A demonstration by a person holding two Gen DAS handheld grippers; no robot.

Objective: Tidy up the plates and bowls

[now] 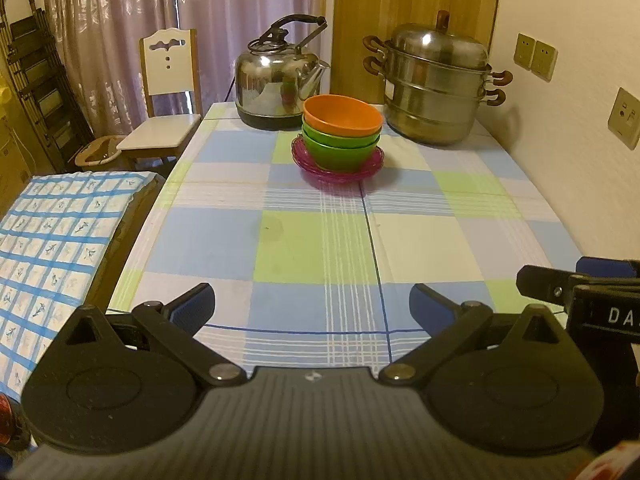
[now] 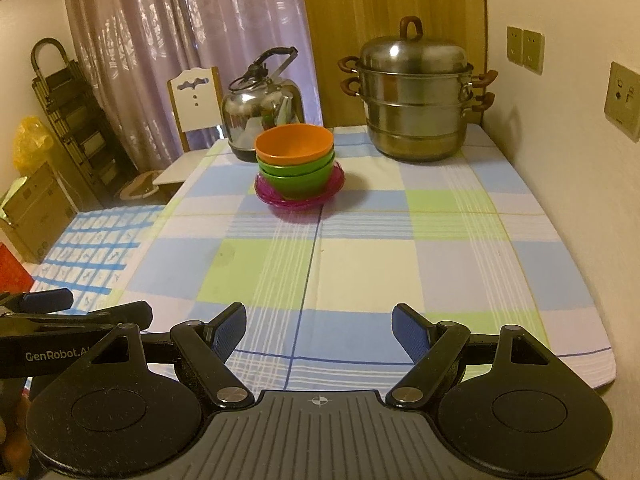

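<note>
On the checked tablecloth, an orange bowl is sitting nested in two green bowls, all resting on what appear to be stacked pink plates, near the kettle and steamer pot. Well short of the stack, the left gripper and right gripper are hovering with jaws wide apart, holding nothing.

The tablecloth is checked in pale blue, lime green and cream, with thin white and dark blue lines. The top bowl is orange; the two bowls beneath are green. The plates are translucent magenta. The kettle and steamer pot are silver steel, the pot's handles brown. Gripper pads are blue on black.
</note>
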